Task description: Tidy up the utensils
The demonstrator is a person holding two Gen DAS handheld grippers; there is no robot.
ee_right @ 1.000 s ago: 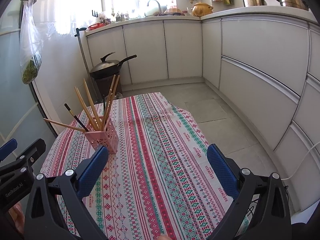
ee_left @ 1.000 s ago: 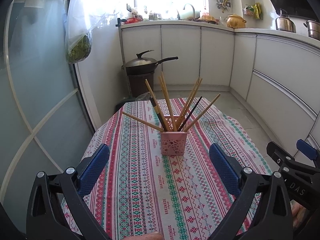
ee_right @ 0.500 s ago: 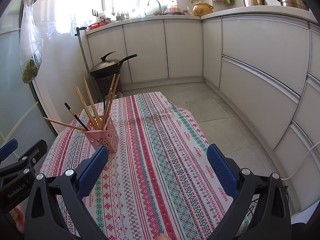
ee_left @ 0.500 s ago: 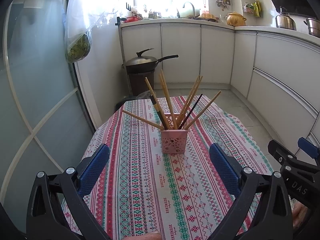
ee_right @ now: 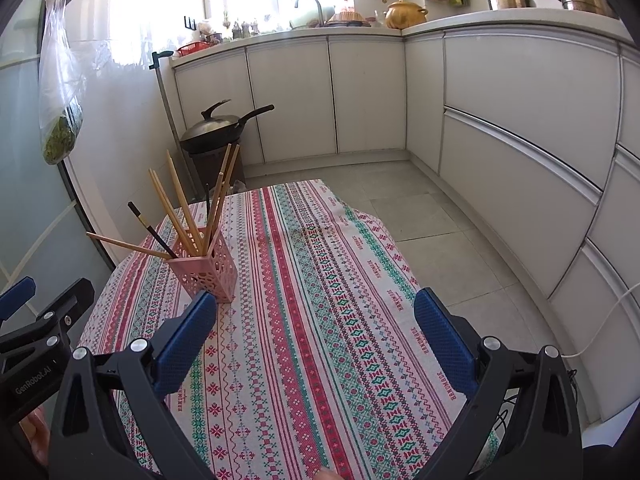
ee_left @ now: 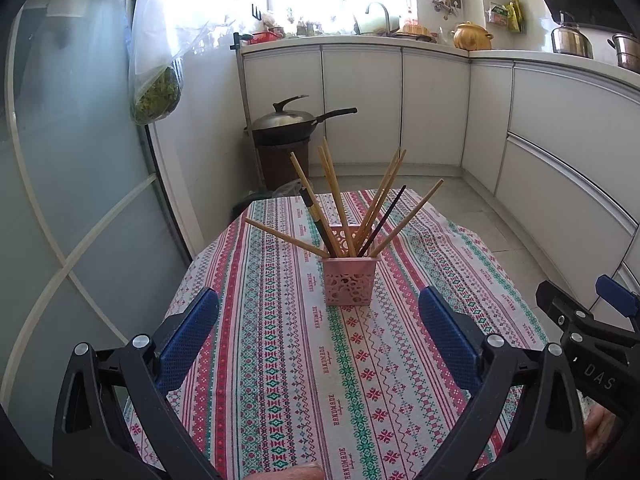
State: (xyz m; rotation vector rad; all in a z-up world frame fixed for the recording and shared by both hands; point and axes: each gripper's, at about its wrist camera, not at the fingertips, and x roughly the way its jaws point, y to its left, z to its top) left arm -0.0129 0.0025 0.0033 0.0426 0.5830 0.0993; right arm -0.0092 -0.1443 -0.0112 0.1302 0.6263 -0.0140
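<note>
The chopsticks (ee_left: 340,204) all stand in the pink holder (ee_left: 349,280), fanned out in every direction, most of them pale wood with two dark ones mixed in; one pale stick leans far out to the holder's left, nearly level. The holder sits on the striped tablecloth (ee_left: 280,360) covering the surface, toward the far half of it, and I see no loose utensil lying anywhere on the cloth around it. From a second ago very little has changed: the left tongs (ee_left: 318,334) have eased back a touch, so the holder looks slightly farther off, and the right tongs (ee_right: 316,334) have hardly shifted. Both sets of tongs hang with their blue pads spread wide and nothing between them, the left ones on the near side of the holder and facing it squarely, the right ones near and off to its right, pointing past it over bare cloth. Behind the holder, on the floor, a lidded wok (ee_left: 286,122) rests on a dark bin, and a bag of greens (ee_left: 156,96) hangs on the glass door to its left. To my eye that small retreat with empty tongs suggests the sorting is done or close to it; the low-leaning stick might still want straightening.
</note>
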